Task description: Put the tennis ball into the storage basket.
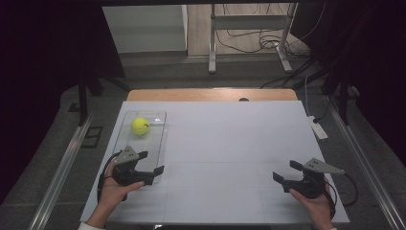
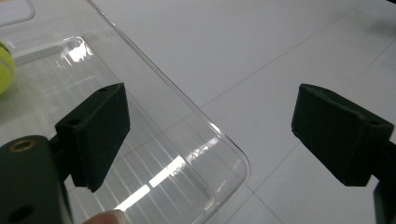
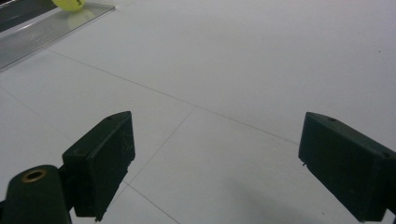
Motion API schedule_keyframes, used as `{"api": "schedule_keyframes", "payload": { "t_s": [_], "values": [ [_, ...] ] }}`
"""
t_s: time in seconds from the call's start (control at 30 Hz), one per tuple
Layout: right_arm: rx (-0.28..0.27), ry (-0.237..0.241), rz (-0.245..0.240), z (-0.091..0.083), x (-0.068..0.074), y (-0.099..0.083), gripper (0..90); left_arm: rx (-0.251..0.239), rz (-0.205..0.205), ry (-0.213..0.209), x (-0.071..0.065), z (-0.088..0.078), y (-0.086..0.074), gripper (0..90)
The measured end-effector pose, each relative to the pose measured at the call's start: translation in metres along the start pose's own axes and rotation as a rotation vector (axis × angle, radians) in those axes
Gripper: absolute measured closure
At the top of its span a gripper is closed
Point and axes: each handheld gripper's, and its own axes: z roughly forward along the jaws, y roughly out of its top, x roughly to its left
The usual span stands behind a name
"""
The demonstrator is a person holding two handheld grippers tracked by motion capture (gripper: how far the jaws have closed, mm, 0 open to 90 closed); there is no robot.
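Left gripper view looks straight down between the left tongs (image 2: 208,140), whose jaws stand spread with nothing between them, hovering over the near right corner of a clear plastic tray (image 2: 196,135). That tray is the thing closest to the work, and it will likely handle as light, fairly stiff and slick: thin see-through plastic with a raised rim, a ribbed floor and rounded corners, glossy enough to throw back the ceiling lights. A pinch across the rim at the near corner or along the right wall seems the soundest hold, since the flat floor gives the jaws nothing to bite; too hard a squeeze could flex or crack it. In the high view the tray (image 1: 158,143) lies near the left edge of the white surface (image 1: 230,143), long side running away from the person. Farther in, toward the tray's far end, sits a yellow-green tennis ball (image 1: 140,126), fuzzy, light and prone to roll if the tray tips. Right tongs (image 1: 283,173) rest spread and empty near the near right corner of the surface, well apart from the tray.
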Motion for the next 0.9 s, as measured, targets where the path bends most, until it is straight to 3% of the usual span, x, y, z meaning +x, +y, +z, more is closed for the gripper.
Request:
{"api": "schedule_keyframes", "payload": {
  "t_s": [0.4, 0.9],
  "values": [
    [-0.002, 0.002, -0.005, -0.0008, 0.0003, 0.0001, 11.0, 0.009, 0.003, -0.007, 0.0005, 0.0031, -0.0086, 12.4],
    [-0.017, 0.004, -0.002, -0.0043, -0.0034, -0.0006, 11.0, -0.007, -0.001, -0.019, -0.0015, 0.0054, -0.0048, 12.4]
  ]
}}
